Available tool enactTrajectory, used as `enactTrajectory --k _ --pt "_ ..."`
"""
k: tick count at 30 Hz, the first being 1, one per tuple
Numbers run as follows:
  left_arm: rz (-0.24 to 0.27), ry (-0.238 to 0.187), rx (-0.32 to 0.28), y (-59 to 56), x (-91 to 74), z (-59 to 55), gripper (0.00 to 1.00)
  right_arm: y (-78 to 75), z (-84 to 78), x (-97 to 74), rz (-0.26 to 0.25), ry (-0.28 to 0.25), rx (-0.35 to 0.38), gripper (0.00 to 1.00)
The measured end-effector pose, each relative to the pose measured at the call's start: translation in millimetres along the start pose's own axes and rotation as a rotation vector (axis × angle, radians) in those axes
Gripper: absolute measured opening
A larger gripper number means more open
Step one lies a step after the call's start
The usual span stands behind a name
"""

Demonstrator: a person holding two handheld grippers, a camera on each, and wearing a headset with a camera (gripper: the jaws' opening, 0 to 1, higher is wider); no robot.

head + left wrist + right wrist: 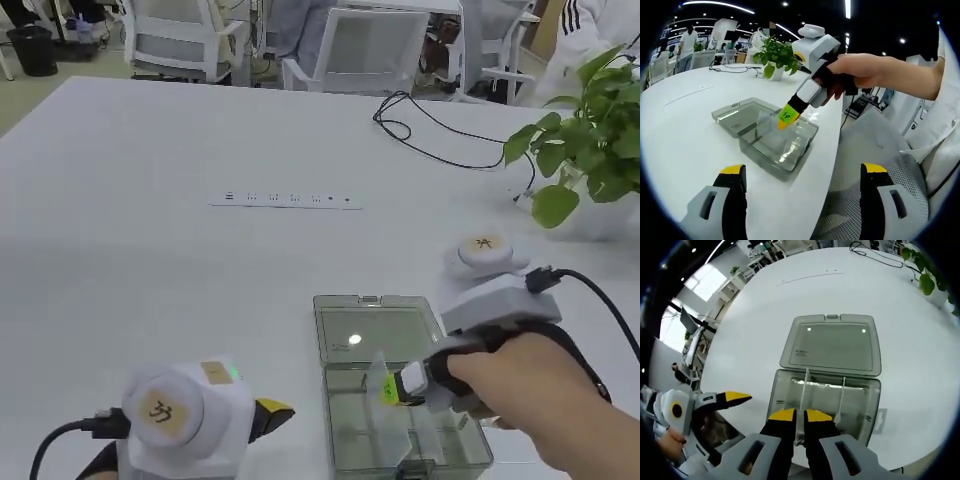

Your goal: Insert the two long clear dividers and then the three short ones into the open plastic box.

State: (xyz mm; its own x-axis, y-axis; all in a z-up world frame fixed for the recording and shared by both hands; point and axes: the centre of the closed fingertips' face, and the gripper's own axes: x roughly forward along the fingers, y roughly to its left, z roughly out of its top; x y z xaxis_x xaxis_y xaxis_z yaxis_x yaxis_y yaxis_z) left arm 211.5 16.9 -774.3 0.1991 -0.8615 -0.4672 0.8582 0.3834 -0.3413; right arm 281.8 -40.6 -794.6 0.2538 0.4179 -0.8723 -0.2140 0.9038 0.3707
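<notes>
Right gripper view: the right gripper (795, 416) has its jaws pressed onto a long clear divider (802, 390) standing in the box (862, 405) (divider's near end hidden). Near the box, the left gripper (802, 169) has its jaws apart. White table (150, 250); chairs (370, 50) beyond the box.

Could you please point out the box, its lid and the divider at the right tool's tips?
box (862, 401), right gripper view, bare floor near its right wall.
lid (832, 342), right gripper view, middle of its panel.
divider (804, 390), right gripper view, top edge ahead of the right tool (795, 415).
</notes>
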Motion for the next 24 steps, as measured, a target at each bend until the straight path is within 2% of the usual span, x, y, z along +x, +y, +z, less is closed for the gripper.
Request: enactTrajectory --k 24 --pt "-0.006 -0.001 -0.004 -0.4 2.4 -0.6 0.96 -2.2 -0.3 0.5 0.013 -0.016 0.024 0.07"
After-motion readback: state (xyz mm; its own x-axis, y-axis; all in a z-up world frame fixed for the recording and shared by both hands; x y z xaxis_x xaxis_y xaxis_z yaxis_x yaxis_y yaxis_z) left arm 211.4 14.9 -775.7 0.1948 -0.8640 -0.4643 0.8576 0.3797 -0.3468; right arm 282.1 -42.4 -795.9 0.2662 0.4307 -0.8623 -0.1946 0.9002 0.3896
